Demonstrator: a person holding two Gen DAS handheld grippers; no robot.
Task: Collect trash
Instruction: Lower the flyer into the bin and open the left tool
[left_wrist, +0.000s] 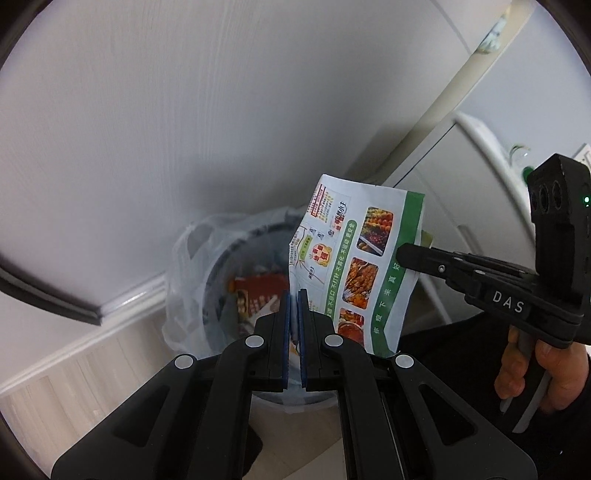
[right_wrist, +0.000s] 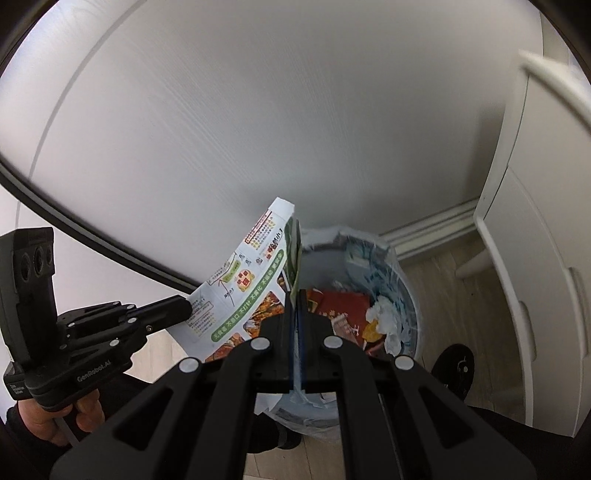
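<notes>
Paper flyer (left_wrist: 354, 266) | pinched by both claws | above bin (left_wrist: 221, 266)

both wrist views close above bin (left_wrist: 221, 258)

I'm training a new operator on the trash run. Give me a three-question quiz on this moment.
1. True or false: both the left gripper and the right gripper are shut on the flyer.
2. Multiple choice: the flyer is A) lying flat on the floor, B) held over the lined trash bin, C) already at the bottom of the bin.
3. Fill in: among the trash in the bin lie a red wrapper and crumpled white ____.

Key: 1 true; 2 B; 3 paper.
</notes>
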